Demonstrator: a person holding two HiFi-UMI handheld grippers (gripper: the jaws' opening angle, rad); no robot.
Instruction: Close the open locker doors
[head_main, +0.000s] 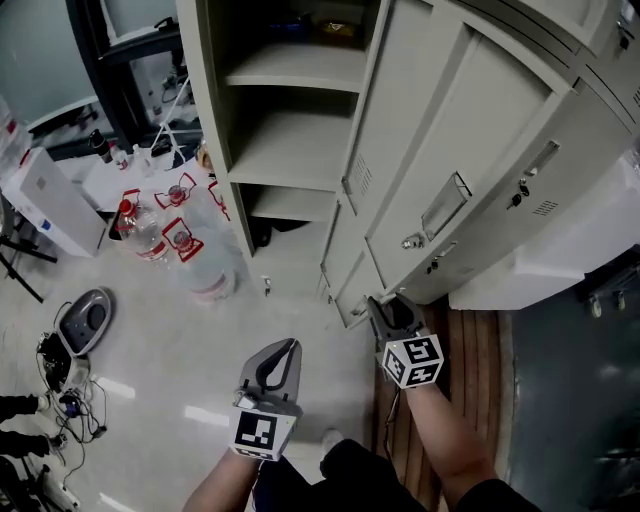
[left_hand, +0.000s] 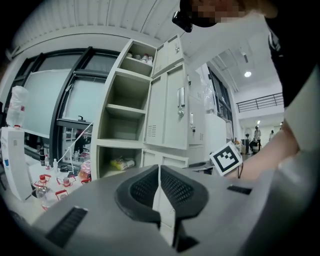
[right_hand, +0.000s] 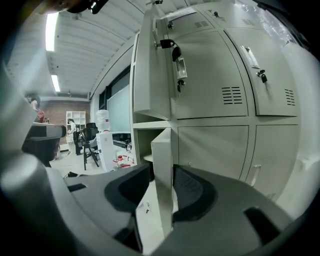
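The grey locker block (head_main: 470, 150) has its left column (head_main: 290, 130) standing open, shelves showing. Its doors hang swung out to the right. The lower door (right_hand: 161, 145) shows edge-on in the right gripper view, and my right gripper (right_hand: 161, 167) is shut on that edge, one pad on each face. From the head view this gripper (head_main: 385, 303) sits low at the foot of the lockers. Above it hangs the open upper door (right_hand: 150, 65). My left gripper (head_main: 290, 348) hovers over the floor, shut on nothing, its pads together (left_hand: 159, 170), facing the open compartments (left_hand: 122, 100).
Water bottles (head_main: 150, 235) and a large jug (head_main: 205, 260) stand on the floor left of the open column. A white box (head_main: 50, 200) and a round floor device (head_main: 85, 320) lie further left. A wooden platform (head_main: 470, 360) runs under my right arm.
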